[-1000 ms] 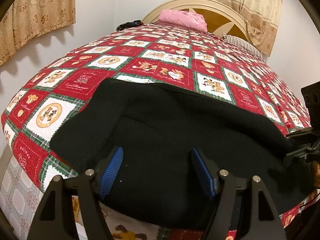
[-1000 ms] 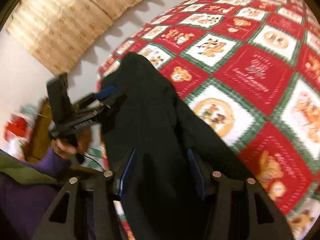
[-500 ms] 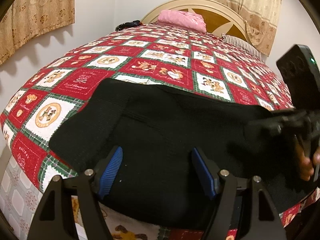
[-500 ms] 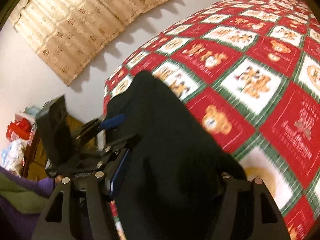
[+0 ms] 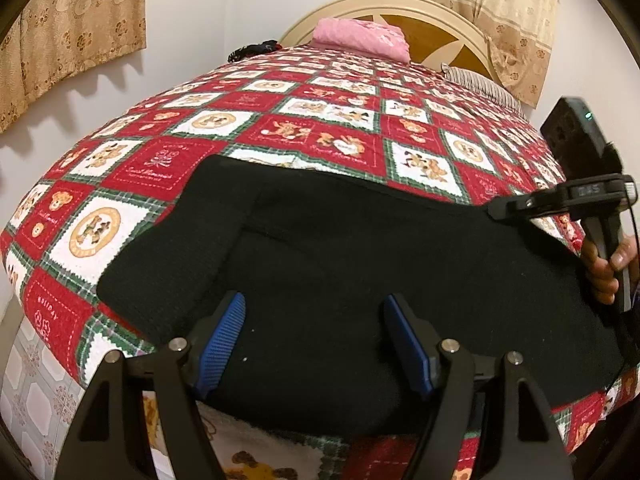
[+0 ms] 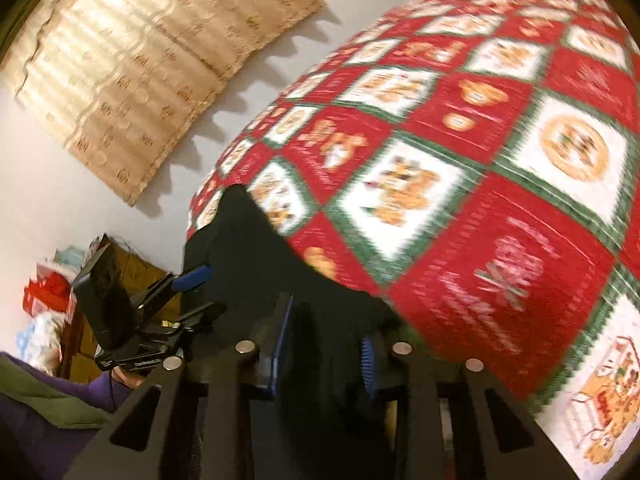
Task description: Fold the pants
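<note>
The black pants [image 5: 340, 248] lie folded across the near end of the bed, on a red, white and green quilt [image 5: 320, 120]. My left gripper [image 5: 316, 328] is open, its blue pads hovering over the near part of the pants. My right gripper [image 6: 324, 344] has its jaws partly closed with black pants fabric [image 6: 256, 264] between them; the view is blurred. In the left wrist view the right gripper [image 5: 508, 210] sits at the pants' right end. In the right wrist view the left gripper [image 6: 192, 292] is at the pants' far end.
A pink pillow [image 5: 360, 38] and a wooden headboard [image 5: 432, 20] stand at the bed's far end. A striped pillow [image 5: 480, 84] lies at the right. Curtains [image 6: 140, 60] hang on the wall. Tiled floor [image 5: 24, 392] shows below the bed's left edge.
My right gripper has swung up and back along the right end of the pants, with its jaws closing on the fabric. My left gripper has stayed put, open.
</note>
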A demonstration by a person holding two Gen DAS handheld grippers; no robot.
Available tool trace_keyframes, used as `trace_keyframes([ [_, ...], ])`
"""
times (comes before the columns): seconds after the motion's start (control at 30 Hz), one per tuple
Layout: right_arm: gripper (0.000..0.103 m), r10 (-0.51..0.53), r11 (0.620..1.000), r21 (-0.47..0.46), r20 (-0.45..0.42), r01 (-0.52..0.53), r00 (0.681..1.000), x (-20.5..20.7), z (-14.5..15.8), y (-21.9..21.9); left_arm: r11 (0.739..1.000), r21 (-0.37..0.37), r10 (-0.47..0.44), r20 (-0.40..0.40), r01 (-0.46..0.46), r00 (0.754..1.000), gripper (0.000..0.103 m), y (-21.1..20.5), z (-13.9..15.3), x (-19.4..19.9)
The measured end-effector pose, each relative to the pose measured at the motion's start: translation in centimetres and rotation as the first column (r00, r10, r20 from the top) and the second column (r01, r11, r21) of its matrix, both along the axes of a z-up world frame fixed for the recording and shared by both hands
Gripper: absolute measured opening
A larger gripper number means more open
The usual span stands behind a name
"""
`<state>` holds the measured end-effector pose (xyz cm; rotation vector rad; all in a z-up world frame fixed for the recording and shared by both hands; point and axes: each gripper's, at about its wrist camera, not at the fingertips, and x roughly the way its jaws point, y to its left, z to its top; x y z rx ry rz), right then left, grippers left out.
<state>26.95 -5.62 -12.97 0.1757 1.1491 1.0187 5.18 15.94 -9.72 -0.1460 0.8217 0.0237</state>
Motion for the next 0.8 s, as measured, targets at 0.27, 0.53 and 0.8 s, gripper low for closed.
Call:
trace_keyframes([
  [0.27, 0.029, -0.088, 0.991, -0.100, 0.028, 0.091, 0.996, -0.2, 1.1, -4.5, 1.000, -0.005, -0.015, 0.006, 0.015, 1.000, 0.076, 0.2, 0.0, -0.1],
  [0.53, 0.029, -0.272, 0.935, -0.140, 0.302, 0.324, 0.914, -8.6, 6.8, -8.6, 1.000, 0.019, -0.003, 0.008, 0.003, 1.000, 0.079, -0.2, 0.0, 0.1],
  [0.8, 0.029, -0.152, 0.921, -0.280, 0.378, 0.269, 0.913, -14.8, 3.8, -3.8, 1.000, 0.020, 0.000, 0.006, 0.000, 1.000, 0.080, -0.2, 0.1, 0.2],
])
